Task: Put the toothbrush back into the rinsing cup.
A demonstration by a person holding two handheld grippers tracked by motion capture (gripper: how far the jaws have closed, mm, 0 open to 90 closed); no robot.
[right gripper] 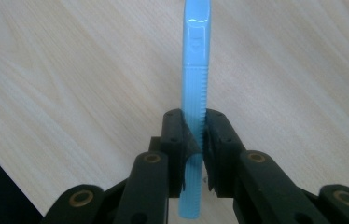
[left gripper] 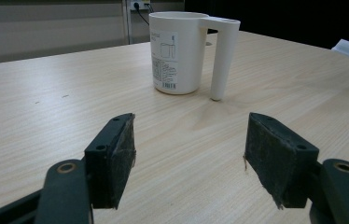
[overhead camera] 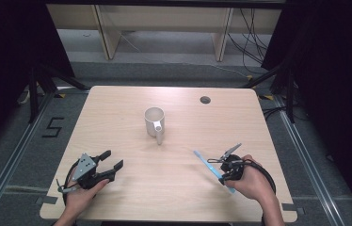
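A white mug (overhead camera: pixel 155 123) with a long straight handle stands upright near the middle of the wooden table (overhead camera: pixel 117 113); in the left gripper view the mug (left gripper: pixel 177 51) is ahead of the jaws, its handle to the right. My left gripper (overhead camera: pixel 110 160) rests at the table's front left, open, with nothing between its pads (left gripper: pixel 116 158). At the front right, my right gripper (overhead camera: pixel 217 172) is shut on a slim light-blue toothbrush (overhead camera: pixel 207 165). The toothbrush handle (right gripper: pixel 195 84) runs up between the closed jaws just above the tabletop.
A round cable hole (overhead camera: pixel 205 100) sits in the table's far right area. Beyond the table are wooden shelf legs (overhead camera: pixel 107 33) and loose cables (overhead camera: pixel 252 37) on the floor. A number marking (overhead camera: pixel 53 127) is taped on the floor at left.
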